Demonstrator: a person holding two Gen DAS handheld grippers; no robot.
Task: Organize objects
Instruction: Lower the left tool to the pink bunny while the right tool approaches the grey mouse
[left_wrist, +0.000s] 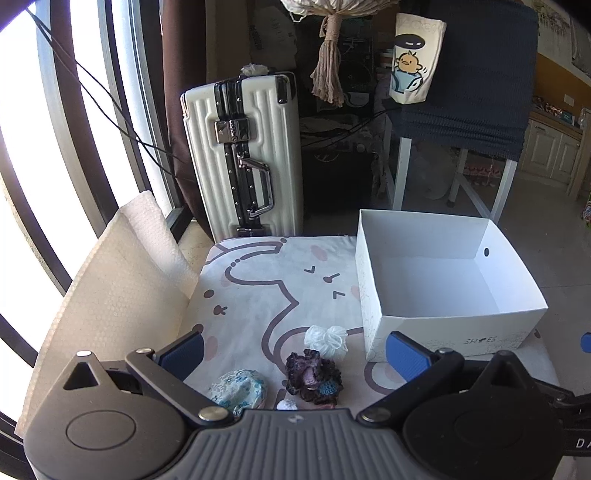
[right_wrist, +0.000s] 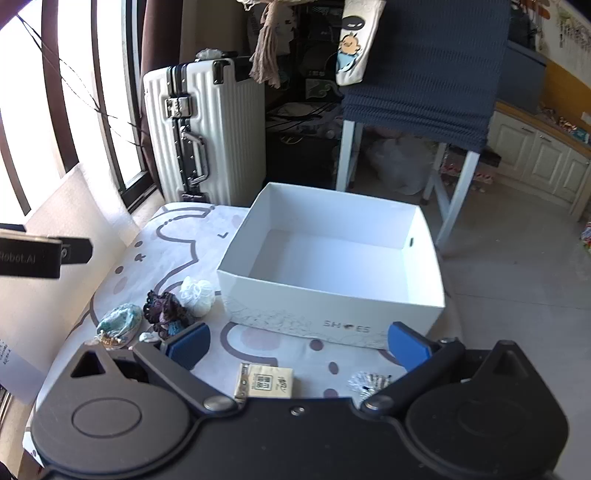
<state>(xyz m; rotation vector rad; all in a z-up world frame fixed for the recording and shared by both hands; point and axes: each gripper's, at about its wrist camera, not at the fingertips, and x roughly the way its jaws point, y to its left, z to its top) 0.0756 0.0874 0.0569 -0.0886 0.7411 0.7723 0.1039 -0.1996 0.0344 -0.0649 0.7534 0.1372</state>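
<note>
Blue pads: the left gripper (left_wrist: 295, 354) is seen with its jaws spread wide and nothing between them; the right gripper (right_wrist: 298, 345) is likewise held apart and empty.
Near items, right view: a tan packet (right_wrist: 264, 382) lies at 6 o'clock, its lower edge cut off by the gripper body; a crumpled silvery wrapper (right_wrist: 367, 382) at 5 o'clock is half hidden behind the right finger.
Cluster, left view: a pale blue floral pouch (left_wrist: 240, 387), a dark purple crocheted piece (left_wrist: 314, 374) and a white yarn ball (left_wrist: 327, 341) are gathered at 6 o'clock on the patterned cloth (left_wrist: 258, 288); a small white object (left_wrist: 287, 405) is mostly hidden.
Box: an open white shoebox (left_wrist: 443, 332) is set at 3 o'clock, its interior bare.
Further off: a white suitcase (left_wrist: 240, 155) is stood at 11 o'clock; a chair draped in navy fabric (left_wrist: 480, 85) at 1 o'clock is cut off at the top.
Left edge, right view: a black device (right_wrist: 33, 256), cropped, is seen at 9 o'clock.
</note>
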